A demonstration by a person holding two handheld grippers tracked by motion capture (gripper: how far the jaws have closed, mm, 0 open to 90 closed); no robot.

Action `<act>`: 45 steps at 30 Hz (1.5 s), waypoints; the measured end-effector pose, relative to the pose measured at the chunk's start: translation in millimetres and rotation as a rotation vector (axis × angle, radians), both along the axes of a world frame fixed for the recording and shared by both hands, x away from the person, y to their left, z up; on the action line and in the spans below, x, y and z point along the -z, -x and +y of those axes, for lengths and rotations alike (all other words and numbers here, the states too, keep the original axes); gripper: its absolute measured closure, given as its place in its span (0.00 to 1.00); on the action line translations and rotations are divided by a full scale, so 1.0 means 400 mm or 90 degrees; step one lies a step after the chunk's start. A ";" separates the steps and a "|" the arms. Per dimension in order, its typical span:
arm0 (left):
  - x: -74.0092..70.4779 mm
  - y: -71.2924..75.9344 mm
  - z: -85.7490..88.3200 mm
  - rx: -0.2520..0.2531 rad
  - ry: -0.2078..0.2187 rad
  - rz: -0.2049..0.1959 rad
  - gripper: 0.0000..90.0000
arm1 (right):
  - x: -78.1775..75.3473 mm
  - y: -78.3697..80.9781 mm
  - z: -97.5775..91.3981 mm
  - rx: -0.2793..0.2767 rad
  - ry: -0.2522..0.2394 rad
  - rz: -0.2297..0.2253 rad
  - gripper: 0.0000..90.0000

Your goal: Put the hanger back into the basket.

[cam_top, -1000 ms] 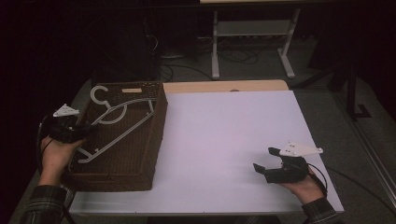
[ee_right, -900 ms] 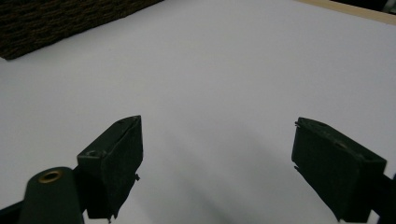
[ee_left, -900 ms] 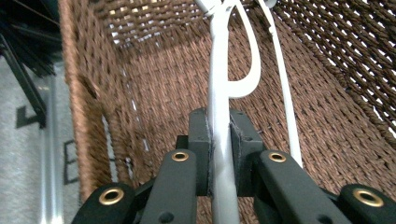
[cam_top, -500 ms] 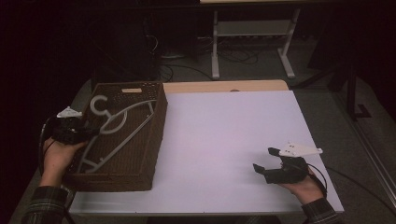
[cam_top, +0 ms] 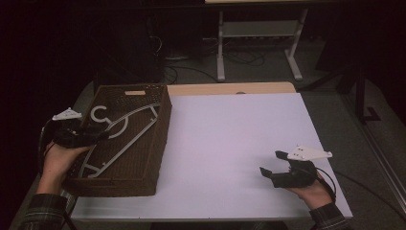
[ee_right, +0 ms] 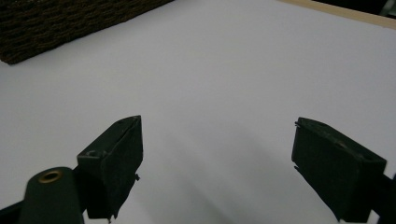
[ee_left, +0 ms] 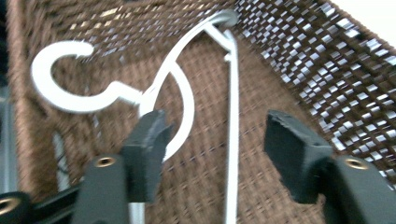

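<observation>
Hanger (cam_top: 122, 132): we find this white plastic part lying flat inside the brown woven basket (cam_top: 162, 127), which sits on the left part of the white table (cam_top: 230, 143). Its hook points toward the far end of the basket, and its long straight bar runs diagonally across the basket floor toward the near end.

We hold the left gripper (cam_top: 79, 137) at the basket's left wall, reaching inward over the rim. In the left gripper view the jaws stand wide apart, with the hanger's bar (ee_left: 232, 140) passing between them and the curved shoulder (ee_left: 184, 100) just beside the left jaw. Neither jaw presses on the plastic, so we judge the hanger to rest on the weave under its own weight.

We keep the right gripper (cam_top: 277, 167) low over the bare near-right part of the table, well apart from the basket. Its jaws are also spread wide and hold nothing. We judge this position to keep the idle tool clear of the working hand.
</observation>
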State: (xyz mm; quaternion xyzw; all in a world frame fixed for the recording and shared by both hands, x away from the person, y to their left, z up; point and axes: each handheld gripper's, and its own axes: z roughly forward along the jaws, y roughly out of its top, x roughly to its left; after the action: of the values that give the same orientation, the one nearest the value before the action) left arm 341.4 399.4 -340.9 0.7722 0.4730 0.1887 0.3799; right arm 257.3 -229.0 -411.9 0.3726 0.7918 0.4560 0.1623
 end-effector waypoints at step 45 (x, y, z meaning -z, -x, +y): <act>-0.070 0.051 -0.521 0.247 0.057 -0.047 0.12 | -0.007 0.000 -0.008 0.001 -0.007 -0.008 0.17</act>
State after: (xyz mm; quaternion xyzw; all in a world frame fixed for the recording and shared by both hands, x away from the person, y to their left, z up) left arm 321.0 191.0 -313.1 0.8239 0.3092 0.1187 0.4599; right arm 257.3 -232.0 -409.0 0.3714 0.7876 0.4628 0.1659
